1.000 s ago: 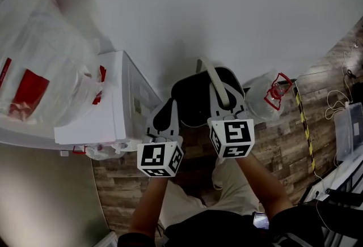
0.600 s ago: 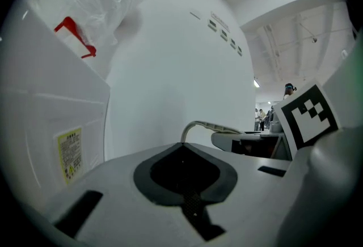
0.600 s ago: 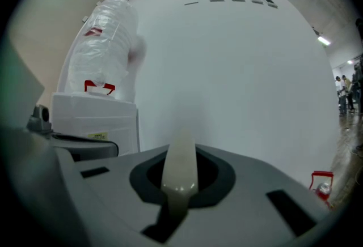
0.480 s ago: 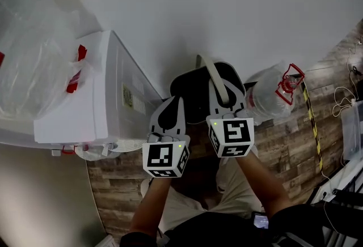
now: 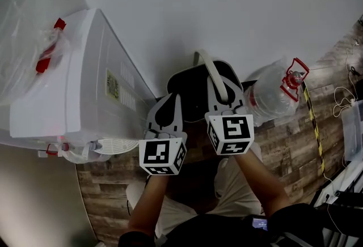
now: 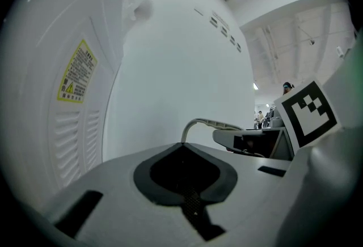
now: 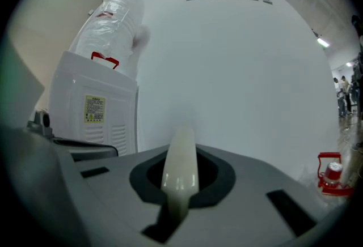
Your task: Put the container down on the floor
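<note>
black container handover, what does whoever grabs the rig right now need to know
Right tool: shut on the pale curved handle of the black plastic container.
Left tool: jaws together at the container's left rim; grip unconfirmed.
Container: beside the white wall, over the wood-plank floor; floor contact not visible.
Done: handle gripped.
Left: set it on the floor, release.
</note>
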`<state>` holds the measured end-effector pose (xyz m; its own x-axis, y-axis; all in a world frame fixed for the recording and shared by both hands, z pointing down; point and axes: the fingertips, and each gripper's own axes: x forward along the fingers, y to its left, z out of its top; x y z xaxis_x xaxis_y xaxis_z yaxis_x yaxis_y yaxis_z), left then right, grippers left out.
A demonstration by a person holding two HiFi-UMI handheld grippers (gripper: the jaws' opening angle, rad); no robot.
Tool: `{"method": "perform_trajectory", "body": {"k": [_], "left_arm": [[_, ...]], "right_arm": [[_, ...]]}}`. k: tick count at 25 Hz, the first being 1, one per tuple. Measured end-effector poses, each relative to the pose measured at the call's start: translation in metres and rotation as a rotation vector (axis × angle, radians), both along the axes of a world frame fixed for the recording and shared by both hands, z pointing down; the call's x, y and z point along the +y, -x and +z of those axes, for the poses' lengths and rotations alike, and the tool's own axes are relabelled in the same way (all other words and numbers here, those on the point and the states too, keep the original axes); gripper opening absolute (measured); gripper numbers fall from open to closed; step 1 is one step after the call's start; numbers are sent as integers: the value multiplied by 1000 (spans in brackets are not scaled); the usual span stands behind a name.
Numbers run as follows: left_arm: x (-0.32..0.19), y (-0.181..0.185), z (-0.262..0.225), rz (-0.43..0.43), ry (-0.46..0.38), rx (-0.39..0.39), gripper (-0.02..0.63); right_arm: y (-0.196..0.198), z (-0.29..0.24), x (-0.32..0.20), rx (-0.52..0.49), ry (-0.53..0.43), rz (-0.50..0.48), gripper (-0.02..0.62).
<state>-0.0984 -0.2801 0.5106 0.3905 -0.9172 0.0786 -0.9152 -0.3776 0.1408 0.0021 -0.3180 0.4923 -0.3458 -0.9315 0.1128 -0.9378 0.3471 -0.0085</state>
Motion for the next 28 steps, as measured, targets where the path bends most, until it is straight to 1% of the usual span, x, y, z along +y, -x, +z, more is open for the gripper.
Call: {"method": "perform_trajectory", "body": {"k": [5,12,21,28], "left_arm": [[3,7,20,-2,-8,5,15],[6,10,36,1,-22,2,15],[10,8,58,10,-24,-20,15],[10,16,71,-4,-22,-14,15]], "right_arm": [[1,18,2,-3,-9,15,31],[0,40,5,-14,-9,19,31],[0,61,8,-21,-11,25,31],[2,72,10,-30,-11,23,31]]}}
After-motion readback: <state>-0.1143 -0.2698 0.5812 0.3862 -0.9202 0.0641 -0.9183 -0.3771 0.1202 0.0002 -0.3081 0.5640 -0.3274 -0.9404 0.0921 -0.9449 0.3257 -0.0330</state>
